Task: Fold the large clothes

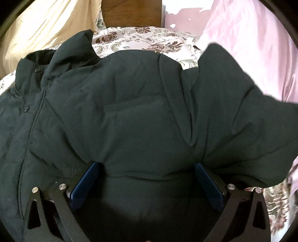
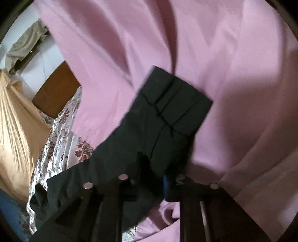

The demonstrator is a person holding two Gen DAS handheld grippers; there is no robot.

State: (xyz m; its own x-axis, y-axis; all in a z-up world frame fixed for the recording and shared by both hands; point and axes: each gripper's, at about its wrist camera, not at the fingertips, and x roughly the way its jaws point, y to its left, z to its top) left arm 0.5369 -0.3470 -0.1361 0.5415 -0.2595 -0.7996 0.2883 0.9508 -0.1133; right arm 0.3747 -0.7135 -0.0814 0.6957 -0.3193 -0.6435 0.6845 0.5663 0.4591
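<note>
A large dark padded jacket [image 1: 130,111] lies spread on a floral bedsheet [image 1: 130,41], its collar and front placket at the left and one sleeve [image 1: 232,111] raised at the right. My left gripper [image 1: 147,165] is open, its blue fingers [image 1: 87,178] wide apart and pressed down on the jacket body. In the right wrist view my right gripper [image 2: 154,171] is shut on the jacket sleeve [image 2: 167,115] and holds it up, the cuff pointing away over pink fabric. The image there is blurred.
A pink sheet [image 2: 223,55] fills the right side. A cream curtain [image 1: 37,28] hangs at the left. A brown wooden headboard [image 1: 130,11] stands behind the bed. The floral bedsheet also shows in the right wrist view [image 2: 61,134].
</note>
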